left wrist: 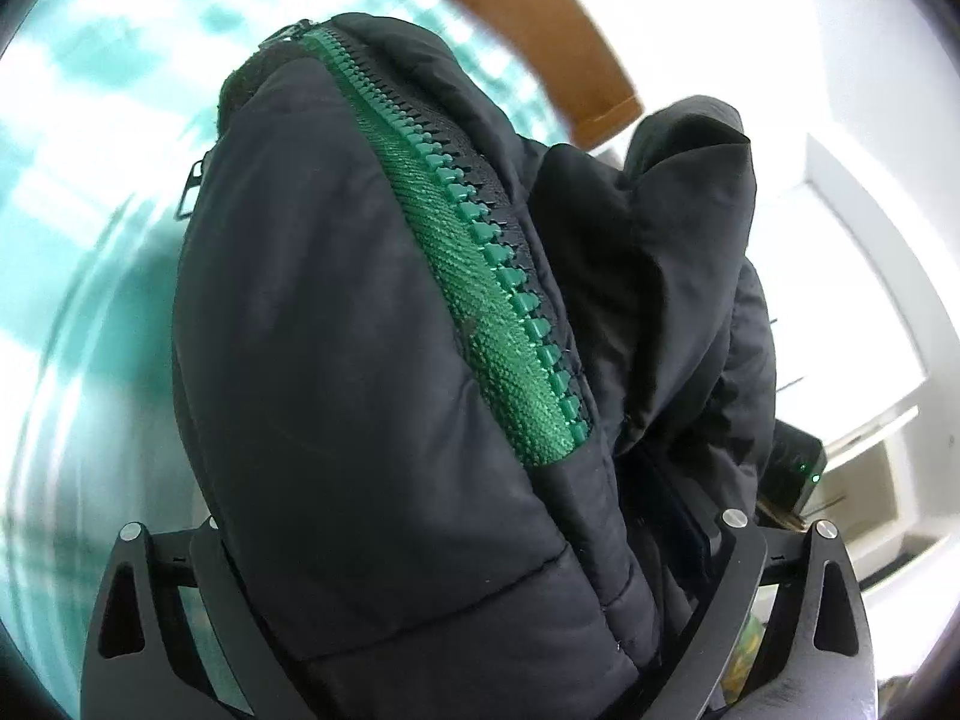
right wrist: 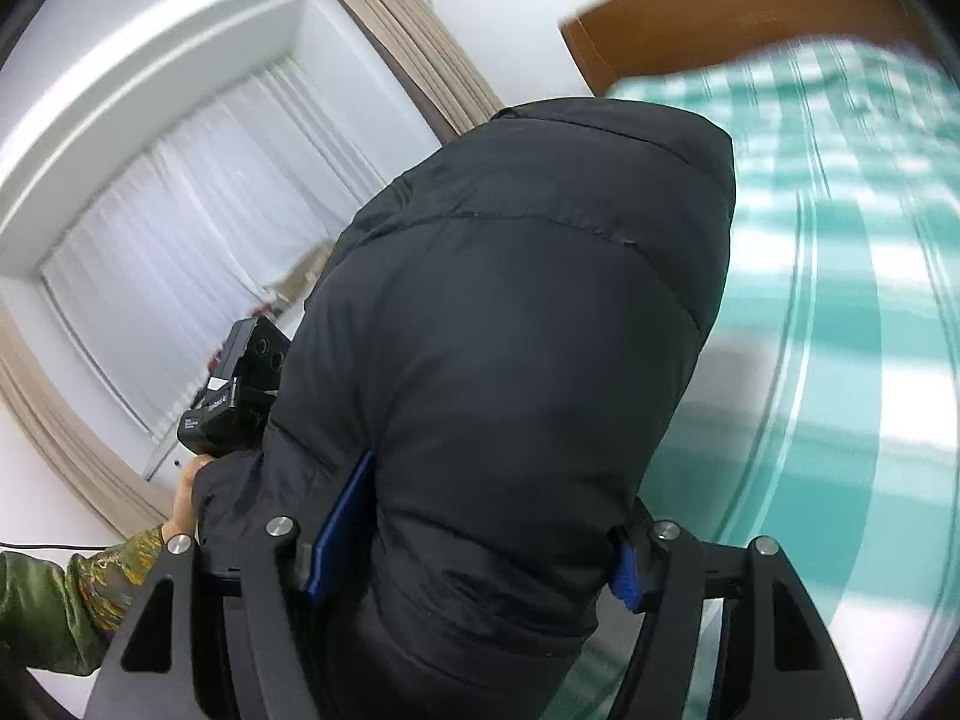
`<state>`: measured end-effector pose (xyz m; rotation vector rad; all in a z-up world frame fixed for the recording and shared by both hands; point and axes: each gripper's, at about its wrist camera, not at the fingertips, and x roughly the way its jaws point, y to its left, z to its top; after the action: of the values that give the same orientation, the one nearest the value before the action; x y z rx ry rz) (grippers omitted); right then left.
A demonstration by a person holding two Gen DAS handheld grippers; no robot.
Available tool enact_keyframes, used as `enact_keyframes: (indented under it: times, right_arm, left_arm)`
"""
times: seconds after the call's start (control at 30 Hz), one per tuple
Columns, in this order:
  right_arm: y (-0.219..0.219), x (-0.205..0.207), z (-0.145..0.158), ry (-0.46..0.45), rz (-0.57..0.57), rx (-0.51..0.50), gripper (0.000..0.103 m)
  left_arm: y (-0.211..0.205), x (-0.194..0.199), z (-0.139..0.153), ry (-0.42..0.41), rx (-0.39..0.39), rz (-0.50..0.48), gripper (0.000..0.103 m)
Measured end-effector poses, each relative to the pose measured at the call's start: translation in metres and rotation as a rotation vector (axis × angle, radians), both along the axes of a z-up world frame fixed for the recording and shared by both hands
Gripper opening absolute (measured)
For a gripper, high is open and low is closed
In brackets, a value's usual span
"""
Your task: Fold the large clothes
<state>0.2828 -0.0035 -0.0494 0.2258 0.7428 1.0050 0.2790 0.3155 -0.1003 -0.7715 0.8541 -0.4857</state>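
- The left gripper [left wrist: 474,588] is holding a bulky fold of the black puffer jacket [left wrist: 336,360], its fingers standing wide around the padding.
- The right gripper [right wrist: 474,546] is clamping another thick part of the jacket, blue pads [right wrist: 339,525] pressing in on both sides.
- The jacket's green zipper [left wrist: 480,276] is running up the raised bundle.
- The jacket is hanging above the teal checked bed [right wrist: 840,300].
- A brown headboard [right wrist: 720,6] is standing at the far end.
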Motion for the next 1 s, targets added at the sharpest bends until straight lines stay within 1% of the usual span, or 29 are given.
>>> enact_keyframes:
  times: [0.07,0.13,0.23,0.3,0.37,0.4,0.43,0.47,0.5,0.53,0.57,0.6,0.63,0.67,0.7,0.73,0.77,0.8,0.83,0.87,0.9,0.93,0.97,1.0]
  right_arm:
    - [-0.005,0.024,0.013,-0.019,0.0,0.028,0.069]
    - [-0.012,0.051,0.02,-0.022,-0.006,0.04,0.069]
    - [-0.021,0.092,0.015,0.004,-0.023,0.038,0.069]
    - [-0.03,0.109,0.002,0.033,-0.043,0.028,0.069]
    - [-0.034,0.128,-0.021,0.1,-0.059,0.016,0.073]
    - [-0.036,0.139,-0.039,0.162,-0.075,-0.005,0.076]
    - [-0.04,0.151,-0.059,0.243,-0.098,-0.037,0.081]
    - [-0.045,0.161,-0.084,0.34,-0.134,-0.075,0.087]
    - [-0.056,0.165,-0.103,0.404,-0.178,-0.063,0.097]
    - [-0.072,0.165,-0.114,0.438,-0.218,0.004,0.103]
    - [-0.087,0.16,-0.118,0.442,-0.245,0.065,0.103]
    - [-0.101,0.153,-0.117,0.427,-0.272,0.097,0.103]
    - [-0.111,0.146,-0.112,0.402,-0.295,0.091,0.103]
    - [-0.12,0.139,-0.104,0.366,-0.313,0.065,0.103]
    - [-0.127,0.128,-0.092,0.309,-0.326,0.025,0.103]
    - [-0.13,0.116,-0.08,0.241,-0.339,-0.027,0.103]
    - [-0.134,0.105,-0.067,0.175,-0.352,-0.079,0.103]
    - [-0.134,0.085,-0.051,0.103,-0.368,-0.133,0.103]
    - [-0.133,0.063,-0.034,0.036,-0.389,-0.191,0.103]
    - [-0.131,0.045,-0.02,-0.02,-0.415,-0.251,0.103]
    - [-0.131,0.024,-0.009,-0.065,-0.434,-0.297,0.103]
    - [-0.131,0.001,0.002,-0.123,-0.456,-0.347,0.103]
    - [-0.134,-0.018,0.009,-0.175,-0.476,-0.382,0.103]
    - [-0.137,-0.047,0.019,-0.246,-0.513,-0.41,0.103]
  left_arm:
    - [-0.006,0.028,0.024,-0.037,0.036,-0.008,0.097]
    - [-0.013,0.056,0.036,-0.054,0.066,-0.013,0.097]
    - [-0.023,0.094,0.036,-0.044,0.096,-0.025,0.097]
    - [-0.029,0.119,0.021,-0.018,0.12,-0.032,0.097]
    - [-0.033,0.135,-0.005,0.019,0.154,-0.031,0.097]
    - [-0.035,0.143,-0.028,0.072,0.166,-0.034,0.097]
    - [-0.035,0.149,-0.055,0.148,0.171,-0.031,0.098]
    - [-0.032,0.148,-0.075,0.185,0.113,-0.037,0.101]
    - [-0.025,0.143,-0.084,0.178,0.016,-0.037,0.101]
    - [-0.021,0.135,-0.083,0.164,-0.018,-0.023,0.1]
    - [-0.017,0.127,-0.078,0.149,-0.009,-0.012,0.099]
    - [-0.015,0.115,-0.067,0.12,0.031,-0.007,0.099]
    - [-0.013,0.098,-0.057,0.092,0.069,-0.01,0.1]
    - [-0.01,0.08,-0.041,0.058,0.138,-0.009,0.1]
    - [-0.011,0.066,-0.03,0.039,0.201,0.002,0.1]
    - [-0.012,0.052,-0.017,0.016,0.285,0.021,0.1]
    - [-0.016,0.035,-0.002,-0.013,0.385,0.044,0.1]
    - [-0.023,0.014,0.015,-0.05,0.504,0.077,0.101]
    - [-0.024,0.002,0.028,-0.083,0.605,0.118,0.102]
    - [-0.041,-0.024,0.045,-0.125,0.745,0.192,0.102]
    - [-0.046,-0.037,0.053,-0.149,0.829,0.248,0.102]
    - [-0.063,-0.036,0.059,-0.169,0.909,0.308,0.102]
    - [-0.073,-0.058,0.061,-0.186,0.971,0.358,0.102]
    - [-0.091,-0.067,0.068,-0.206,1.006,0.396,0.102]
